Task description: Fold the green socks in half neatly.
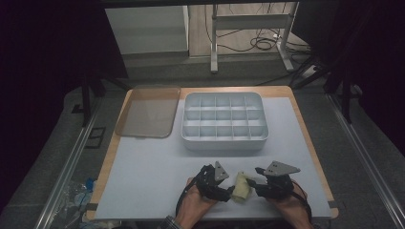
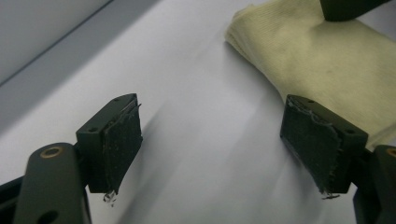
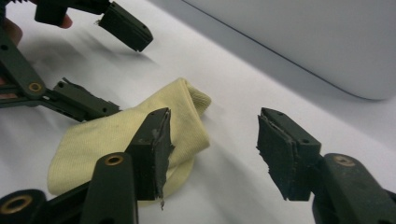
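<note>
With my left gripper (image 1: 228,190) and right gripper (image 1: 256,187) both agape and empty, I flank the pale yellow folded knit sock (image 1: 241,186) and should pinch opposite edges squarely before lifting it toward the far white compartmented plastic tray (image 1: 224,143).

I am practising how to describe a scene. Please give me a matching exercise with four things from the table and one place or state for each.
Things:
1. sock
2. divided tray
3. clear lid
4. left hand-held gripper

States or places:
A. far left of the table
B. jaws open on nothing
C. compartments empty
D. between the two grippers

Pairs: 1-D, 2-C, 3-A, 4-B
</note>
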`<act>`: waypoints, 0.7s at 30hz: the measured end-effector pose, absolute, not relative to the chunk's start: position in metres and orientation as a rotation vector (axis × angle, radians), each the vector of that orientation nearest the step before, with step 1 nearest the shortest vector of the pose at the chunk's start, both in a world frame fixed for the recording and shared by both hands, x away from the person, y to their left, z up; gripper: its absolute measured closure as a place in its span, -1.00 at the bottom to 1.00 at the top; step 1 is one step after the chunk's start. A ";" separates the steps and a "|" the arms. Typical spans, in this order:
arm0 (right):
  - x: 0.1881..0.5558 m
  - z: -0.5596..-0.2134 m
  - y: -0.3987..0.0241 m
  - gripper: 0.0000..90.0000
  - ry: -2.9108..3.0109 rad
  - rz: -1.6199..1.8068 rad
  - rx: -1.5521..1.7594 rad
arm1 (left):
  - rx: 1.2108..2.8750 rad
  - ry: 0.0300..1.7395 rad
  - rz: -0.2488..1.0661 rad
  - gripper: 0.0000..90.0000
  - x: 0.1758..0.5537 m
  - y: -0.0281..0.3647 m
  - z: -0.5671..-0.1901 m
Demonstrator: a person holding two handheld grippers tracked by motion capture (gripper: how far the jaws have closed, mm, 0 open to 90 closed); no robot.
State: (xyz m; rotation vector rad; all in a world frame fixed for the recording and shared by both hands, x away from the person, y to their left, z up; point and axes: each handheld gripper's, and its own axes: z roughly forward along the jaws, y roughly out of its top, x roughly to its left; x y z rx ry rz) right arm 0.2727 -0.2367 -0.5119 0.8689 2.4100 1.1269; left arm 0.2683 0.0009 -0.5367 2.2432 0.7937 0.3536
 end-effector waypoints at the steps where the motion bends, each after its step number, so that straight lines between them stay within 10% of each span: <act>1: 0.272 -0.511 -0.237 -0.03 2.409 1.128 0.873 | 2.243 0.791 0.348 -0.55 0.267 0.001 -0.537; 21: 0.261 -0.530 -0.250 -0.04 2.385 1.047 0.950 | 2.218 0.810 0.328 -0.56 0.265 0.004 -0.538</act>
